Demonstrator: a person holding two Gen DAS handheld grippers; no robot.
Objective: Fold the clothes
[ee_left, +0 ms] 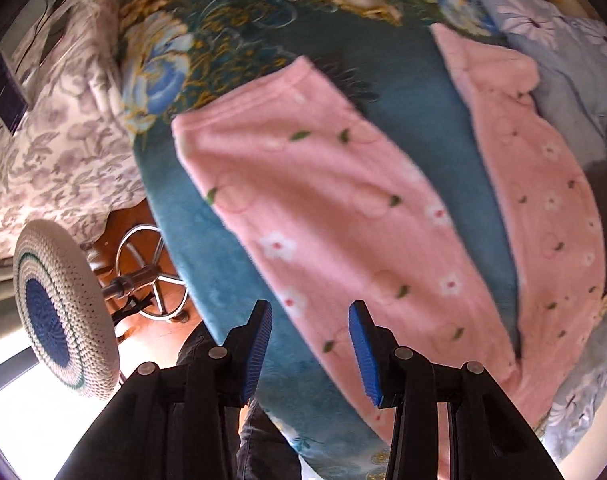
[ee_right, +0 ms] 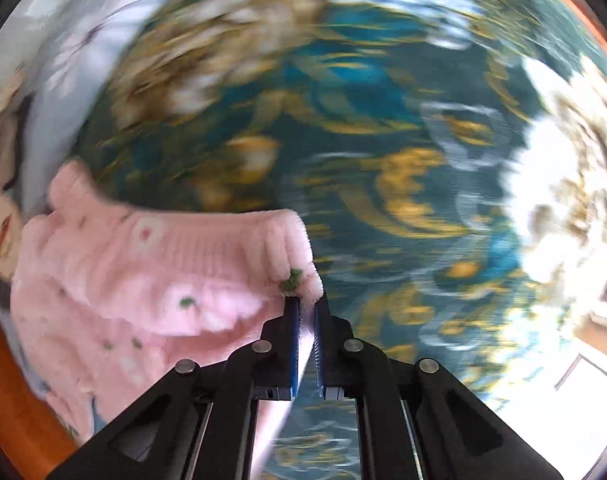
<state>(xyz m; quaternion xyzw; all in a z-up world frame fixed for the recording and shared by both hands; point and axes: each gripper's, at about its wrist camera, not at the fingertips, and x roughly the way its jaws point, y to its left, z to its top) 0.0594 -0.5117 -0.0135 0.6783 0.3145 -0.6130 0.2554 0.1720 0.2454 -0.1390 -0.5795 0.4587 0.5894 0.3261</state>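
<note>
**A:** Where is the garment?

**B:** The pink fleece pyjama trousers with small white flowers and green leaves (ee_left: 343,216) lie spread on the teal plush blanket with gold and blue roses (ee_left: 231,40), which covers the bed. The two legs run apart, a strip of teal showing between them; the far leg's cuff reaches toward a pale blue floral quilt (ee_left: 563,52) at the blanket's edge.

**A:** And the left claw?

**B:** The left claw (ee_left: 310,344) hangs above the near leg, its blue ribbed pads (ee_left: 259,344) standing wide apart with nothing between them.

**A:** The right one?

**B:** The right claw (ee_right: 306,320) has its pads nearly together, pinching a corner of the pink fleece at a ribbed edge (the blanket behind is badly blurred in that view). The cloth trails off to the left of the claw.

**A:** Anything else around?

**B:** Beside the bed, a round stool with a cream and blue crocheted cover (ee_left: 59,312) stands on a chrome base (ee_left: 151,276) on the orange wooden floor. Further off lies a grey and white floral bedspread (ee_left: 59,132).
</note>
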